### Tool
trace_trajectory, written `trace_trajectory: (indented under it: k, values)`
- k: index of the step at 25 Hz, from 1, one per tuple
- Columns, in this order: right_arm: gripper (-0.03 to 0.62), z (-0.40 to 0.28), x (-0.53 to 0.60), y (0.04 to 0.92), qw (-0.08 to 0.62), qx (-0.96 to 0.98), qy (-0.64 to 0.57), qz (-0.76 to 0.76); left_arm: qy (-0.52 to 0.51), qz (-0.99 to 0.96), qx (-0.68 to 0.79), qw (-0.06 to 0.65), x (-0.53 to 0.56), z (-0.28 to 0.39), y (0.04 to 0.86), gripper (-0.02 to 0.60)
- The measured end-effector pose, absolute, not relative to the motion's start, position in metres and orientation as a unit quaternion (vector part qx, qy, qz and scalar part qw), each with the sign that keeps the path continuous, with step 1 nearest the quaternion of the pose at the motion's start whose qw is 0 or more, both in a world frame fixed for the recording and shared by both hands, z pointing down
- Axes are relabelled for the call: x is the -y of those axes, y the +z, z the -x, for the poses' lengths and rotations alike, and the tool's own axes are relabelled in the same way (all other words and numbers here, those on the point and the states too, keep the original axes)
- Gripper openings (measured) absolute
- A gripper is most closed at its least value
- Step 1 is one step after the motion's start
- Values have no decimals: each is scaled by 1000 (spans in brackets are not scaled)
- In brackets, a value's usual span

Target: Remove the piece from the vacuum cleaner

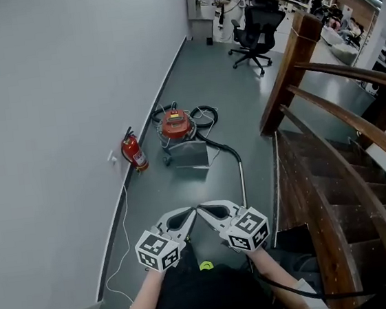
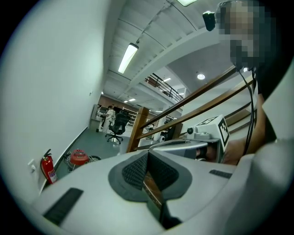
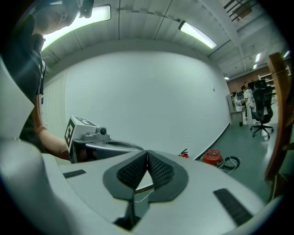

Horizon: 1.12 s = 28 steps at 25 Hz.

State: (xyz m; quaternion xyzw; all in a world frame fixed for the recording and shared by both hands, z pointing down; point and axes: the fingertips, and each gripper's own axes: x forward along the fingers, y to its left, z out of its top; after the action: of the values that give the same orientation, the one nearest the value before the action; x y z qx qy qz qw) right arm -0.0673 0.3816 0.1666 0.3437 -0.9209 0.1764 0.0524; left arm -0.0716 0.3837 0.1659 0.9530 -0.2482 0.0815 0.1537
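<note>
A red canister vacuum cleaner point(image 1: 176, 124) stands on the grey floor by the wall, some way ahead of me; it also shows small in the left gripper view point(image 2: 79, 157) and the right gripper view point(image 3: 212, 156). Its black hose point(image 1: 221, 148) curls to a metal wand point(image 1: 242, 183) lying along the floor toward me. A grey flat piece point(image 1: 190, 155) leans at its front. My left gripper point(image 1: 191, 215) and right gripper point(image 1: 202, 210) are held close together in front of me, tips nearly touching, both shut on nothing, well short of the vacuum.
A red fire extinguisher point(image 1: 134, 152) stands against the white wall left of the vacuum. A wooden staircase with a handrail point(image 1: 326, 111) rises at the right. A black office chair point(image 1: 257, 31) and a standing person point(image 1: 227, 6) are far down the corridor. A white cable point(image 1: 125, 241) runs along the wall.
</note>
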Motion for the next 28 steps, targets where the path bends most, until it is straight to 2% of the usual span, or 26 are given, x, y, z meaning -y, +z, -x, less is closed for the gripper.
trace_trajectory:
  k: [28]
  values:
    - [14,68,-240,186,32,881,261,-393,99,-957,203,180,-242,73,182,6]
